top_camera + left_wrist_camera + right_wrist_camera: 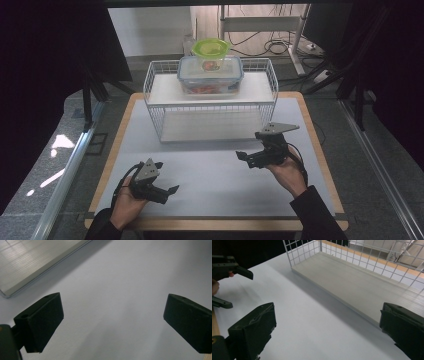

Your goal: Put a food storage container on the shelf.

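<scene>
Container on rack, beyond tongs.

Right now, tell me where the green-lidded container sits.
High view: the green-lidded container sits on the clear blue-rimmed box, on the wire rack's top shelf at the table's far side.

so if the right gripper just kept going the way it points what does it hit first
Most likely the lower shelf board of the wire rack, near its front edge. The right gripper is open and empty; depth is hard to judge.
</scene>
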Action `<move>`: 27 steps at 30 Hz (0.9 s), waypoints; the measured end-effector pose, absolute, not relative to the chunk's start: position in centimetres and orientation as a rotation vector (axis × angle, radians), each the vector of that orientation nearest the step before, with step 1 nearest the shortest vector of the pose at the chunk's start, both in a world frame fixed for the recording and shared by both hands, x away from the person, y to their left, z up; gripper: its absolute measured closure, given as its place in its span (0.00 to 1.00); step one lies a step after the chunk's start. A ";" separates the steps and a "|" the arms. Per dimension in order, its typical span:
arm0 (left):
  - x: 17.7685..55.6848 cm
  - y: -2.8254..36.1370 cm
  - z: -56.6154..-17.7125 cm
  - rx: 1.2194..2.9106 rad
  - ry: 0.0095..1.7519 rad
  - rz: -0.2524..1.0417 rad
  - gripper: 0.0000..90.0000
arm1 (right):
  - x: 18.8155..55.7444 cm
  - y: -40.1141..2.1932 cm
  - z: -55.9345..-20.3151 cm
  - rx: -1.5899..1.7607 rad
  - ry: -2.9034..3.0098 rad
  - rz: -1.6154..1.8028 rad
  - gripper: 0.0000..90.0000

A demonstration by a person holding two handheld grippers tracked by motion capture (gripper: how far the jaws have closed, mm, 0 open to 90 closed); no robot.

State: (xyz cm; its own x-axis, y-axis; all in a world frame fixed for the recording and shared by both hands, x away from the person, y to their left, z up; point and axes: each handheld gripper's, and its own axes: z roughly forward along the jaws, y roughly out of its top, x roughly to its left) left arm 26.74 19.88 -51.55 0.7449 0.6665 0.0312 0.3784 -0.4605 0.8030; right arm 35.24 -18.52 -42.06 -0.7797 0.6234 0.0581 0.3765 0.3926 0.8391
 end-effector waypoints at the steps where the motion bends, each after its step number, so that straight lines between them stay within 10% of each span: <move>1: 26.7 19.9 -51.6 2.101 0.787 0.434 0.03 | 35.1 -18.6 -42.2 0.879 2.384 1.329 0.00; 27: 26.9 19.8 -51.8 2.119 0.787 0.417 0.03 | 31.9 -21.7 -47.3 0.948 2.362 1.240 0.00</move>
